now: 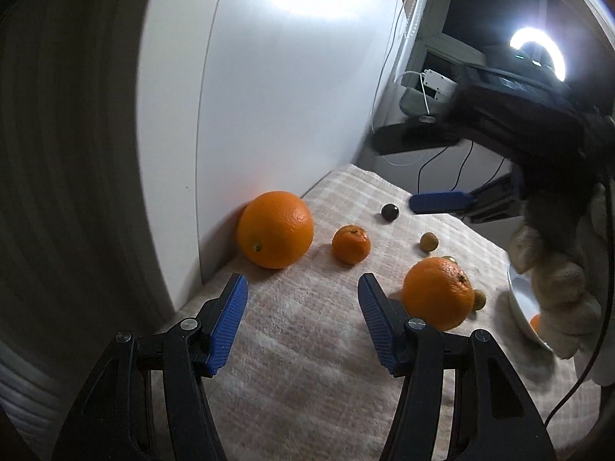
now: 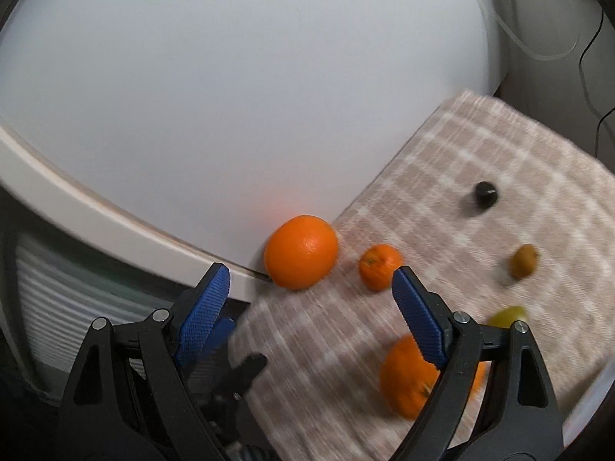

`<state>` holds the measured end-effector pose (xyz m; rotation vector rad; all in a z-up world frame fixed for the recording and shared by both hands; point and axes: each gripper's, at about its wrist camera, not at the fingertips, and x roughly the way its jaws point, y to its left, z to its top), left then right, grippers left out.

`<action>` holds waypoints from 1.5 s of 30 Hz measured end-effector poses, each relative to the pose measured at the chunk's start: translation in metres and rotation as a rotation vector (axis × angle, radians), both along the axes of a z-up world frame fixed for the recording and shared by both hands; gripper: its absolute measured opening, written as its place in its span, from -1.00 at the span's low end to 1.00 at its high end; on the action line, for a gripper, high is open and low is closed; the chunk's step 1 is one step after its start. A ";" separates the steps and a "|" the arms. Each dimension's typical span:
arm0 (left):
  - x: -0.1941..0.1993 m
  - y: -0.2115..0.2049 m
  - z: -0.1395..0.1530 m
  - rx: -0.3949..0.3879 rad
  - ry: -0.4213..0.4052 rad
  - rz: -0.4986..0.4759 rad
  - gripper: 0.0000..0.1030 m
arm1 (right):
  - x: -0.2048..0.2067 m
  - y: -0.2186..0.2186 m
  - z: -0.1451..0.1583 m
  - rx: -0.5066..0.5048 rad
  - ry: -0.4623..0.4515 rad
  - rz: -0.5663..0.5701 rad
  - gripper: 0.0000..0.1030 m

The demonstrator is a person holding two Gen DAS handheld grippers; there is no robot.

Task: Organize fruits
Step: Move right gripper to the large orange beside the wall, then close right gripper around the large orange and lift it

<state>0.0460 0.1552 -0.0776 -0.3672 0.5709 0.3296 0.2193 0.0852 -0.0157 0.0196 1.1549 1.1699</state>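
Observation:
On a beige checked cloth (image 1: 307,365) lie a large orange (image 1: 275,228) against a white panel, a small mandarin (image 1: 351,244) and a medium orange (image 1: 438,292). My left gripper (image 1: 303,278) hovers low over the cloth in front of them, open and holding nothing. In the right wrist view my right gripper (image 2: 310,271) is open and empty above the cloth, with the large orange (image 2: 300,251) beyond its tips. The mandarin (image 2: 378,267) sits by its right finger, which partly hides the medium orange (image 2: 407,380). A gloved hand (image 1: 557,280) carries it.
Small fruits dot the cloth: a dark one (image 1: 390,213), a brown one (image 1: 428,242) and a yellow-green one (image 2: 507,317). A white bowl (image 1: 517,299) stands at the right edge behind the glove. The upright white panel (image 1: 288,96) bounds the left side. Cables and a ring light lie beyond.

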 end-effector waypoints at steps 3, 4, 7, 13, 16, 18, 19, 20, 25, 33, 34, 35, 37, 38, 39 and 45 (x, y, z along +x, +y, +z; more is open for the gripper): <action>0.006 -0.002 -0.001 0.036 0.000 -0.007 0.15 | 0.006 0.017 -0.014 -0.010 0.068 -0.004 0.72; 0.010 -0.003 -0.002 0.049 -0.001 -0.010 0.15 | 0.008 0.022 -0.019 -0.014 0.090 -0.011 0.70; 0.016 -0.007 -0.001 0.091 -0.003 -0.014 0.15 | 0.013 0.034 -0.030 -0.018 0.153 -0.020 0.52; 0.030 -0.005 -0.006 0.113 0.018 -0.013 0.15 | 0.014 0.052 -0.040 -0.044 0.172 -0.020 0.40; 0.034 -0.003 -0.010 0.118 0.031 -0.005 0.15 | 0.015 0.059 -0.046 -0.060 0.183 -0.024 0.30; 0.035 -0.003 -0.010 0.125 0.036 0.002 0.15 | 0.015 0.063 -0.049 -0.064 0.192 -0.026 0.28; 0.037 -0.003 -0.011 0.127 0.039 0.004 0.15 | 0.015 0.066 -0.050 -0.065 0.197 -0.025 0.28; 0.038 -0.002 -0.012 0.130 0.043 0.007 0.15 | 0.015 0.068 -0.051 -0.067 0.200 -0.022 0.28; 0.043 0.002 -0.013 0.129 0.047 0.016 0.15 | 0.011 0.076 -0.055 -0.090 0.188 -0.012 0.28; 0.054 0.006 -0.014 0.121 0.068 0.019 0.15 | 0.015 0.085 -0.067 -0.099 0.218 -0.020 0.28; 0.056 0.006 -0.014 0.120 0.068 0.019 0.15 | 0.018 0.087 -0.069 -0.098 0.228 -0.021 0.28; 0.058 0.007 -0.014 0.119 0.072 0.018 0.15 | 0.021 0.088 -0.070 -0.099 0.233 -0.021 0.28; 0.058 0.008 -0.012 0.123 0.072 0.021 0.15 | 0.024 0.091 -0.075 -0.100 0.239 -0.020 0.28; 0.060 0.006 -0.013 0.125 0.072 0.022 0.15 | 0.026 0.092 -0.077 -0.098 0.243 -0.020 0.28; 0.062 0.006 -0.012 0.126 0.073 0.023 0.15 | 0.028 0.093 -0.079 -0.097 0.248 -0.022 0.28; 0.071 0.013 -0.011 0.128 0.076 0.028 0.24 | 0.034 0.104 -0.078 -0.104 0.244 -0.012 0.28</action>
